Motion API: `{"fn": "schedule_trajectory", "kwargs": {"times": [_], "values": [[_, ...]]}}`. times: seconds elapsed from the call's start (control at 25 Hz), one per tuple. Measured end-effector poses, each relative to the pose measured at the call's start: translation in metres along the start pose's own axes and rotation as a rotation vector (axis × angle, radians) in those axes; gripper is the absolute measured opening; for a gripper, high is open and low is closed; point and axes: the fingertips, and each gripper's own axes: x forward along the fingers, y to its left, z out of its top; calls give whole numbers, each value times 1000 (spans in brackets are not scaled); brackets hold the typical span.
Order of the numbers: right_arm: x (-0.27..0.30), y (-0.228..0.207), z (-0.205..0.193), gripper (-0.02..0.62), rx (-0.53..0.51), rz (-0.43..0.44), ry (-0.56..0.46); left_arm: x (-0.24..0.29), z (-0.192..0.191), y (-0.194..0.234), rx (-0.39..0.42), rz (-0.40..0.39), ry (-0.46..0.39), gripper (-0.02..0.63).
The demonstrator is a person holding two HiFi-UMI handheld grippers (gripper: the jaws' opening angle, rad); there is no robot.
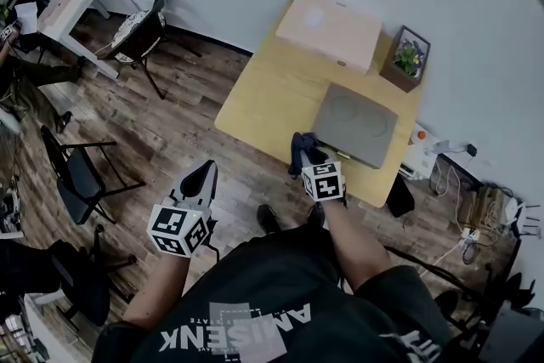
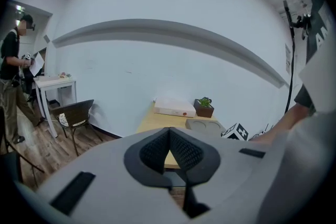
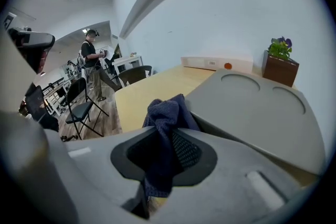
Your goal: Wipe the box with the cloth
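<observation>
Nearest, at the left: left gripper [image 2: 169, 136], fingers pressed together with nothing between them, hanging off the table [image 1: 272, 98] and over the wooden floor. No part in the work at this moment, by the look of it.

Next, at the right: right gripper [image 3: 170, 139], fingers pinching a dark blue cloth [image 3: 167, 113]. Bunched top of the cloth standing up just ahead of the fingertips, loose tail hanging down behind them.

Directly ahead and to the right of these fingers: the grey box [image 3: 257, 107], flat on the table, with two round hollows in its lid. Cloth right at its near left corner; touching the edge or only beside it, impossible to say.

Judging the progress: cloth already taken up and brought to the box, so the first step done. Wiping itself probably at its very start or not yet begun, with the whole lid lying bare beyond the fingertips.

Farther beyond the fingers: a pale flat box [image 1: 330, 30] and a small potted plant [image 1: 408, 57], both near the wall, well apart from the cloth.
</observation>
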Motion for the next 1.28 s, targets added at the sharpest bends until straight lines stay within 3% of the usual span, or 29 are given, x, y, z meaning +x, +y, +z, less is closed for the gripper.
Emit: {"fn": "schedule_trajectory", "kwargs": {"times": [0.16, 0.72, 1.28], "values": [[-9, -9, -10, 67, 30, -39, -8, 6, -5, 1, 12, 6, 25, 2], [-46, -45, -38, 67, 120, -153, -16, 35, 2, -38, 71, -102, 36, 2], [-77, -65, -63, 67, 87, -119, 6, 54, 5, -80, 87, -124, 48, 2]]}}
